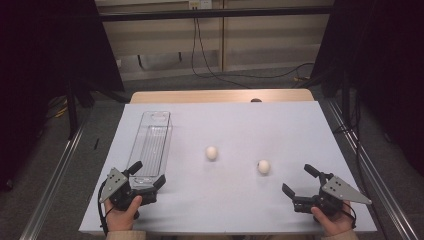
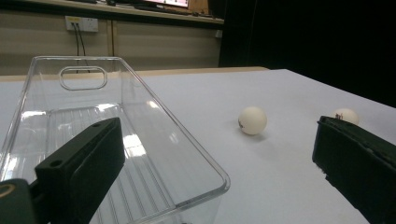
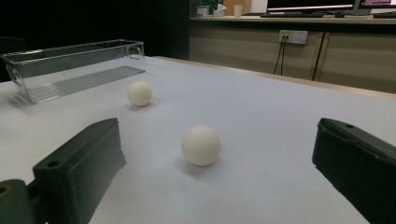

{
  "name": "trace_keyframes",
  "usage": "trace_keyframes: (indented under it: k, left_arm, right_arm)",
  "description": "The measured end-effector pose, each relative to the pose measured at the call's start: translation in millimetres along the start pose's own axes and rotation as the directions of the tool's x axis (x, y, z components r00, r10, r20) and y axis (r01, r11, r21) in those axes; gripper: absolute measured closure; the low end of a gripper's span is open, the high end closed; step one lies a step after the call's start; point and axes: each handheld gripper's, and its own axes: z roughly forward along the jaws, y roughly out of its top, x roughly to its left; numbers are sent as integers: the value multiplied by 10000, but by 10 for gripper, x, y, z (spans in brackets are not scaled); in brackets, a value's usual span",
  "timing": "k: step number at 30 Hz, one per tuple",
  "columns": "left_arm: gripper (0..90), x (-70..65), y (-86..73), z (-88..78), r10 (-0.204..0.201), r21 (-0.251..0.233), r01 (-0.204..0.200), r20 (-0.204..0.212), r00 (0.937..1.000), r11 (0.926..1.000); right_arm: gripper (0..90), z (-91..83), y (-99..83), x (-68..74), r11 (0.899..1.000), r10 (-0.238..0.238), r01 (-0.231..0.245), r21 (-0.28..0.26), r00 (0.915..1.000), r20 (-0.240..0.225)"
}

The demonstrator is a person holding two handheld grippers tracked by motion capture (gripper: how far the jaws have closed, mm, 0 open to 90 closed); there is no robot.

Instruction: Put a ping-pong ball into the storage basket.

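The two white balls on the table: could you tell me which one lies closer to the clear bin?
The left ball, nearer the table's middle, lies closer to the clear bin; the other ball sits further right, just ahead of the open right gripper.

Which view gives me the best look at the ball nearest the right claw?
The right gripper view: the ball sits large and sharp between that claw's open jaws, on the white table. The high view shows it small, ahead of the right claw. In the left gripper view it peeks over a black jaw.
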Motion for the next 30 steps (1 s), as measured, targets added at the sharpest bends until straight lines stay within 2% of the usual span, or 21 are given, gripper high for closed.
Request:
trace_keyframes:
  k: [9,14,17,22,24,30]
  left_arm:
    - [23,-7,4,11,-75,-3,75,55,10000,10000]
    - [23,-28,2,28,5,135,-8,246,9997,9999]
    - [22,-42,2,46,-143,90,140,331,9994,9999]
    - [22,-51,7,61,-72,104,68,407,9991,9999]
    - [22,-62,5,72,-195,91,191,417,9989,9998]
    - [22,-77,9,107,-202,157,193,598,9980,9997]
  right_arm:
    - [15,12,-4,5,10000,-12,12,65,9999,-118]
    - [15,16,0,6,10000,-4,5,43,9999,-115]
    - [15,20,0,12,10000,-41,42,37,9999,-140]
    - [15,9,1,6,10000,24,-24,-14,9999,-111]
    - [16,5,1,1,10000,13,-13,-20,10000,-96]
    - [18,6,3,7,10000,-14,14,-24,9999,-118]
